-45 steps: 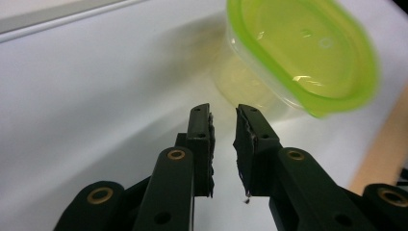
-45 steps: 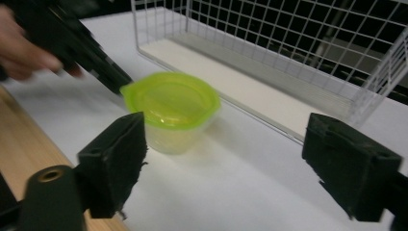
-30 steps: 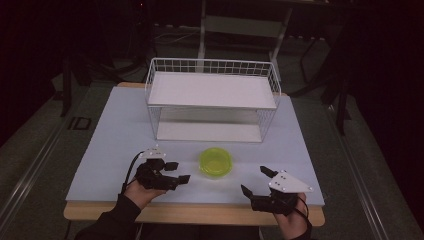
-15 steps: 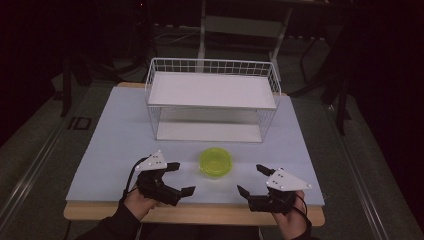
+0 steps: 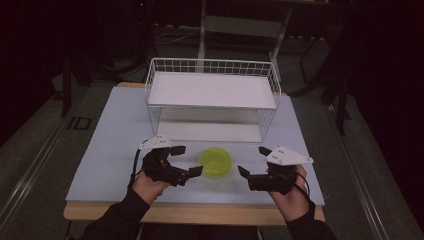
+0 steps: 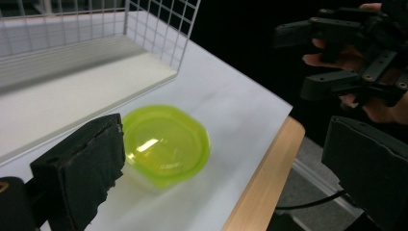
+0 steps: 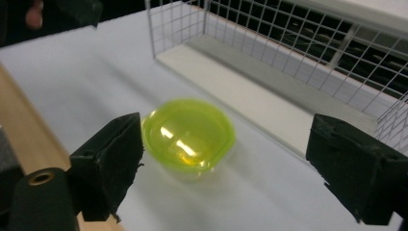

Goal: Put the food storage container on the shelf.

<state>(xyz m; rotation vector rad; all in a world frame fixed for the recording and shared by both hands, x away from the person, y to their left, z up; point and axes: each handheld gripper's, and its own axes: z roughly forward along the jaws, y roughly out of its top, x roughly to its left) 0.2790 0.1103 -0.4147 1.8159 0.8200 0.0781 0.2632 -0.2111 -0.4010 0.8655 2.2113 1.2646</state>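
- White table [image 5: 115, 135], wood front edge; dark room.
- One wire rack [image 5: 212, 95], one green bowl [image 5: 216, 162].
- Left gripper [image 5: 187, 160] and right gripper [image 5: 252, 163]: jaws spread, empty.

left tongs [image 5: 187, 160]: black, grey plate, cable | right tongs [image 5: 251, 162]: black, grey plate | sleeves: dark
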